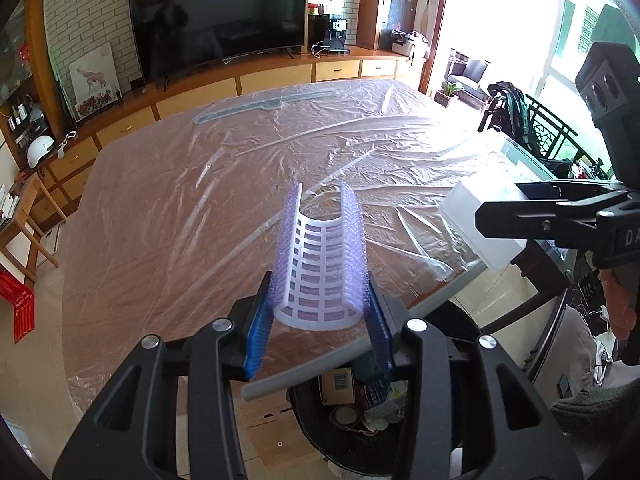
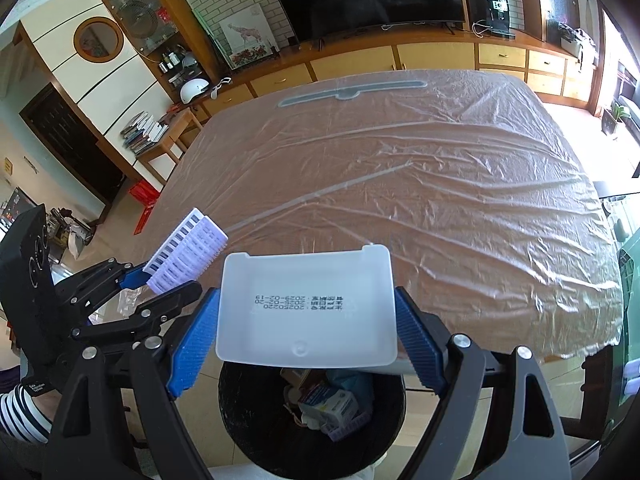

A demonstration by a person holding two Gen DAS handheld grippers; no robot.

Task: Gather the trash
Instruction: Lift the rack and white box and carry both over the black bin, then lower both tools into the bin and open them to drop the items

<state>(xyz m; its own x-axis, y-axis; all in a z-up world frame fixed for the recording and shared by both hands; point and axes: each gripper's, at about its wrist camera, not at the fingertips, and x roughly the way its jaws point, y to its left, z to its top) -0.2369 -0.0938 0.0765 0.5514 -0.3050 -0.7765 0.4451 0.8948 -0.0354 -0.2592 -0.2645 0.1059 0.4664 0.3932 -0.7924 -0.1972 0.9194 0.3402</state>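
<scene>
My left gripper [image 1: 320, 308] is shut on a curved white and purple hair roller [image 1: 320, 256], holding it by its sides above the table edge; the roller also shows in the right wrist view [image 2: 186, 256]. My right gripper [image 2: 306, 320] is shut on a white plastic box [image 2: 306, 304] with printed dates, held right over the black trash bin [image 2: 240, 420]. The bin holds cartons and wrappers and also shows in the left wrist view [image 1: 316, 428], below my left gripper. The right gripper with the box shows at the right of the left wrist view [image 1: 480, 220].
A large table [image 2: 440, 184] covered with wrinkled clear plastic sheet fills the middle. A grey flat strip [image 2: 352, 90] lies at its far edge. A TV [image 1: 216, 20] and wooden cabinets stand behind. A grey tube [image 1: 360, 344] runs under the table edge near the bin.
</scene>
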